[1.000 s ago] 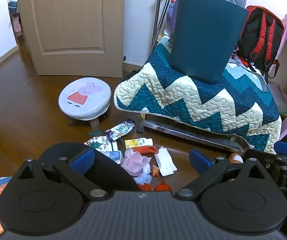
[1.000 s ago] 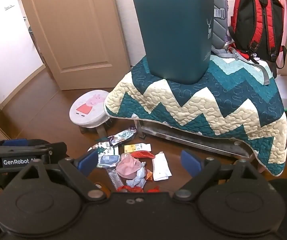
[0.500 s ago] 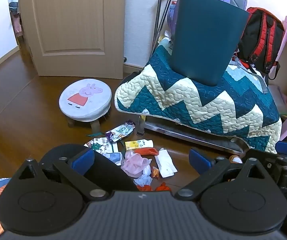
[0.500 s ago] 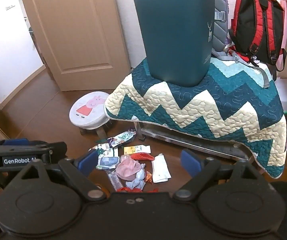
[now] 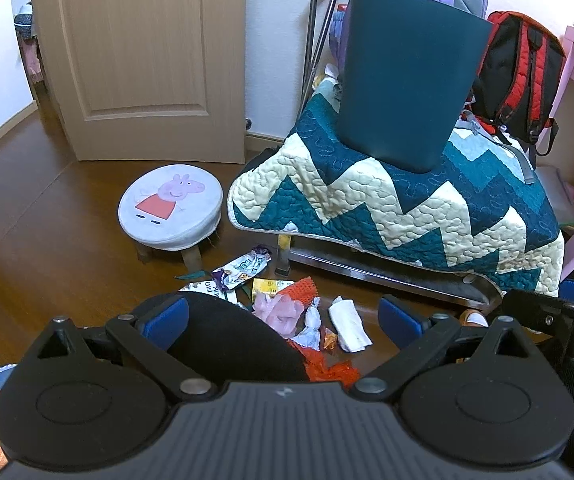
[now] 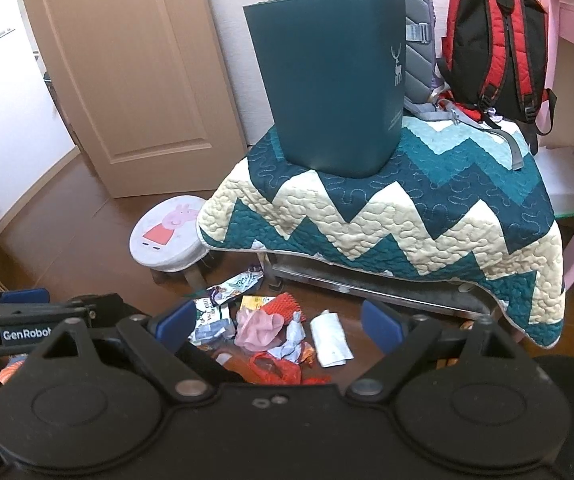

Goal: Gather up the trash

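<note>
Clearly both jaws stand wide and empty: the left gripper [image 5: 283,318] and right gripper [image 6: 279,326] hang above the trash [image 6: 275,332] heaped on the floor [image 5: 47,240] beside the quilt [image 6: 407,216]. Wrappers overlap, so a pinch may drag neighbours or slip. The bin [image 6: 335,92] sits high on the quilt; a nudge might tip it.

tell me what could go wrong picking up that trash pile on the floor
The pile is tangled: closing on the pink wrapper may drag the orange netting along. The dark bin stands high on a soft quilt, so a bump might tip it. Both the left gripper and right gripper are open, empty.
</note>
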`<move>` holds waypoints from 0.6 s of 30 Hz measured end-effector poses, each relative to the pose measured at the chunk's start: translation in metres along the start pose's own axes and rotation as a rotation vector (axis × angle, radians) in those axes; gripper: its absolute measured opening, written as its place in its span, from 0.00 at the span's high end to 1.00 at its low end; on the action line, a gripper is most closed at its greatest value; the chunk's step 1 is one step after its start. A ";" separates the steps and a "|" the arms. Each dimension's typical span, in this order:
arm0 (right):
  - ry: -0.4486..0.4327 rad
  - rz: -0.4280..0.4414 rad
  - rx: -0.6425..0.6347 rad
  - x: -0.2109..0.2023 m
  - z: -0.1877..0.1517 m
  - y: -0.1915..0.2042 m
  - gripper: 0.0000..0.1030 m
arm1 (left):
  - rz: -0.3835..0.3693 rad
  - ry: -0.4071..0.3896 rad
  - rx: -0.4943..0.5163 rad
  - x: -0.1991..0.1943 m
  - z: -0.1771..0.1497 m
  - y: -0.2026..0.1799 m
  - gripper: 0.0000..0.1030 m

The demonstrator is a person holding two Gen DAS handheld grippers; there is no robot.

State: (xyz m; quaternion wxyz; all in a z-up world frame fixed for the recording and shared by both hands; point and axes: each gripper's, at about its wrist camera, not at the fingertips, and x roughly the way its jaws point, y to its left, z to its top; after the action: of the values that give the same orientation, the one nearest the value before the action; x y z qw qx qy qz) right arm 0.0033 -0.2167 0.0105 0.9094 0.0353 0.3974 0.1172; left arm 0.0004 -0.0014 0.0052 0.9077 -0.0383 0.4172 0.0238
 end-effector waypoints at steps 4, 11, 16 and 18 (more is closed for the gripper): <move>-0.001 0.001 0.010 0.000 0.000 -0.003 0.13 | -0.001 -0.001 0.005 0.000 0.001 0.000 0.01; 0.014 0.007 0.004 0.004 -0.003 -0.003 0.13 | 0.001 0.003 0.006 0.004 0.006 -0.002 0.01; 0.018 0.009 -0.006 0.005 -0.002 -0.003 0.13 | -0.003 0.002 -0.006 0.006 0.001 -0.001 0.01; 0.018 0.009 -0.009 0.005 -0.003 -0.003 0.13 | -0.001 -0.002 -0.011 0.005 0.000 0.000 0.01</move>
State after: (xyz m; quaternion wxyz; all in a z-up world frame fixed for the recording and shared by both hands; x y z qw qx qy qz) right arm 0.0049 -0.2183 0.0051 0.9055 0.0320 0.4048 0.1234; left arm 0.0038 -0.0012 0.0019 0.9080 -0.0433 0.4160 0.0256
